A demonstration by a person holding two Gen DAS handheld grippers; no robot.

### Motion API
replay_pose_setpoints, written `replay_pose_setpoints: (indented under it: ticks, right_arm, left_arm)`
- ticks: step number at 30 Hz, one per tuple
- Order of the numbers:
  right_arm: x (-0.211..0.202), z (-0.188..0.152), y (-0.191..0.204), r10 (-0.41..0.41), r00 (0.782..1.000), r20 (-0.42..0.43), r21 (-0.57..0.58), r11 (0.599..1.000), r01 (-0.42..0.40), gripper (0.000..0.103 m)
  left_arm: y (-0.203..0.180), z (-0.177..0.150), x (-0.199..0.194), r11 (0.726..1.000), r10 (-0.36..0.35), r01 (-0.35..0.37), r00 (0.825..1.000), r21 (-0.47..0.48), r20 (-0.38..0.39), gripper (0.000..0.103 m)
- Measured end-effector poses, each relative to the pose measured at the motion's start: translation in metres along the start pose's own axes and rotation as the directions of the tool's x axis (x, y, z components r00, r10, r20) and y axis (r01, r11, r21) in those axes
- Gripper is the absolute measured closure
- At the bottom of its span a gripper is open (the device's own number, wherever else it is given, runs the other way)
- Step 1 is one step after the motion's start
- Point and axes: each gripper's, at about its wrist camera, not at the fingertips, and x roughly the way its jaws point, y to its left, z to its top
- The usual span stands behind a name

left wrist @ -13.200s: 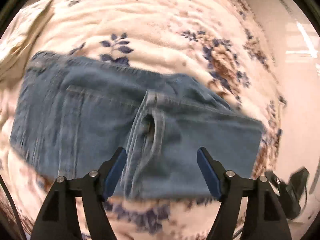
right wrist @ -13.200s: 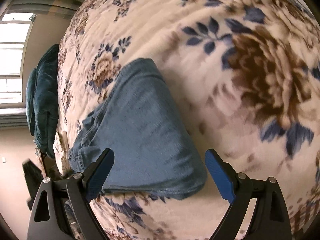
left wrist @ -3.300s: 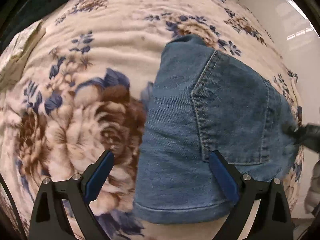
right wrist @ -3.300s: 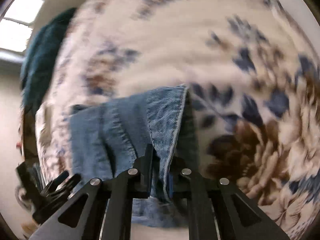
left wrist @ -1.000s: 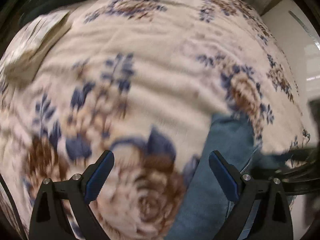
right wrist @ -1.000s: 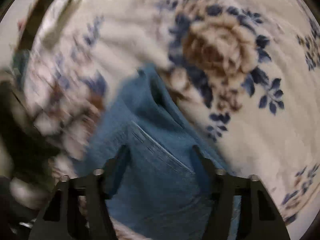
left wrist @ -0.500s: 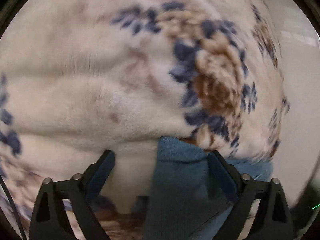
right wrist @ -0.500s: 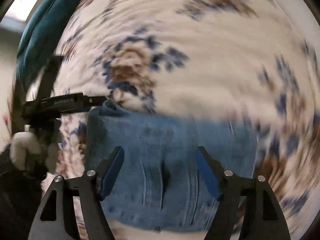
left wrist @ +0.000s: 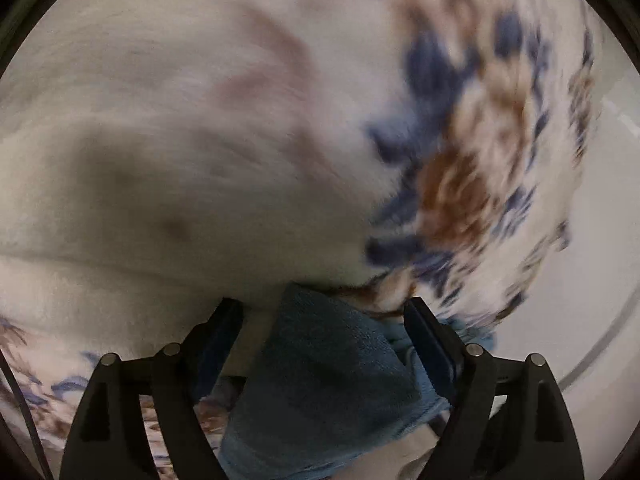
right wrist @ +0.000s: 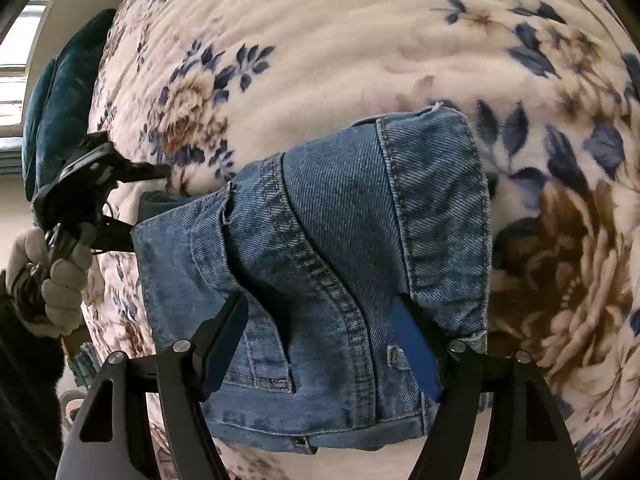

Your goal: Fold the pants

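The blue denim pants (right wrist: pixel 320 248) lie folded into a compact stack on the floral blanket (right wrist: pixel 360 40), waistband toward the near edge. My right gripper (right wrist: pixel 320 344) is open, its fingers straddling the near part of the stack. My left gripper (left wrist: pixel 324 344) is open, low against the blanket, with a corner of the pants (left wrist: pixel 320 384) between its fingers. In the right wrist view the left gripper (right wrist: pixel 92 188), in a gloved hand, is at the stack's left edge.
The blanket (left wrist: pixel 200 140) fills most of the blurred left wrist view. A dark teal cushion (right wrist: pixel 60 92) lies at the far left of the bed. Pale floor (left wrist: pixel 592 280) shows past the bed's right edge.
My left gripper has dropped closer to the blanket and further onto the pants' corner. My right gripper has swung and settled over the folded stack.
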Motion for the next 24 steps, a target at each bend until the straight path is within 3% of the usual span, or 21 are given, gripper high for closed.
replay_pose_setpoints:
  ticks: [3,6,7,8,9,10,11,12,14,15,17,19,21,22,23,24]
  right_arm:
    - [0.0,0.0,-0.001,0.017,1.0,0.011,0.007,1.0,-0.017,0.027]
    - [0.001,0.0,-0.006,0.038,0.999,0.019,0.023,0.999,-0.039,0.027]
    - [0.002,0.0,-0.007,0.044,0.999,0.02,0.026,0.999,-0.045,0.027]
    - [0.002,-0.001,-0.009,0.054,0.998,0.02,0.029,0.998,-0.055,0.027]
    - [0.003,-0.001,-0.009,0.059,0.998,0.018,0.028,0.998,-0.06,0.027]
    - [0.003,-0.001,-0.009,0.063,0.998,0.014,0.024,0.998,-0.063,0.027]
    - [0.003,-0.001,-0.008,0.058,0.998,0.01,0.014,0.998,-0.058,0.027]
    - [0.004,-0.001,-0.007,0.052,0.999,0.008,0.002,0.999,-0.052,0.027]
    - [0.005,-0.001,-0.004,0.037,0.999,0.002,-0.021,0.999,-0.037,0.027]
    - [0.006,-0.001,-0.002,0.03,1.0,0.0,-0.029,0.999,-0.03,0.027]
    - [0.007,-0.002,-0.001,0.024,1.0,-0.004,-0.035,0.999,-0.024,0.026]
    - [0.007,-0.001,-0.002,0.025,1.0,-0.008,-0.026,0.999,-0.026,0.026]
    - [0.008,0.001,-0.003,0.031,0.999,-0.012,-0.013,0.999,-0.031,0.026]
    - [0.008,0.001,-0.004,0.033,0.999,-0.014,-0.008,0.999,-0.033,0.026]
    - [0.009,0.002,-0.005,0.036,0.999,-0.013,-0.001,0.999,-0.036,0.026]
    - [0.01,0.003,-0.005,0.034,0.999,-0.015,-0.003,0.999,-0.034,0.026]
  left_arm:
    - [-0.021,-0.006,-0.006,0.992,0.099,-0.103,0.994,0.078,0.054,0.058]
    - [-0.031,-0.02,-0.027,0.983,0.123,-0.143,0.979,0.113,0.165,0.075]
    - [-0.04,-0.024,-0.037,0.962,0.178,-0.221,0.953,0.16,0.244,0.088]
    - [-0.054,-0.023,-0.048,0.916,0.246,-0.335,0.903,0.219,0.351,0.088]
    - [-0.071,-0.03,-0.064,0.821,0.328,-0.509,0.791,0.258,0.516,0.088]
    - [-0.078,-0.034,-0.072,0.777,0.338,-0.567,0.742,0.274,0.579,0.088]
    - [-0.081,-0.035,-0.078,0.758,0.345,-0.588,0.73,0.283,0.591,0.087]
    - [-0.079,-0.035,-0.084,0.779,0.326,-0.555,0.757,0.292,0.566,0.084]
    - [-0.069,-0.029,-0.084,0.856,0.257,-0.42,0.851,0.3,0.459,0.056]
    - [-0.059,-0.025,-0.076,0.893,0.251,-0.362,0.893,0.267,0.372,0.037]
    - [-0.045,-0.02,-0.058,0.931,0.216,-0.277,0.943,0.237,0.254,0.032]
    - [-0.028,-0.016,-0.039,0.955,0.2,-0.232,0.964,0.184,0.177,0.032]
    - [-0.017,-0.01,-0.026,0.987,0.097,-0.111,0.987,0.113,0.126,0.035]
    - [-0.009,-0.007,-0.024,0.998,0.033,-0.04,0.99,0.05,0.135,0.064]
    - [-0.007,-0.006,-0.022,1.0,-0.001,-0.004,0.988,0.026,0.155,0.069]
    - [-0.007,-0.005,-0.021,0.999,0.021,-0.027,0.985,0.032,0.17,0.074]
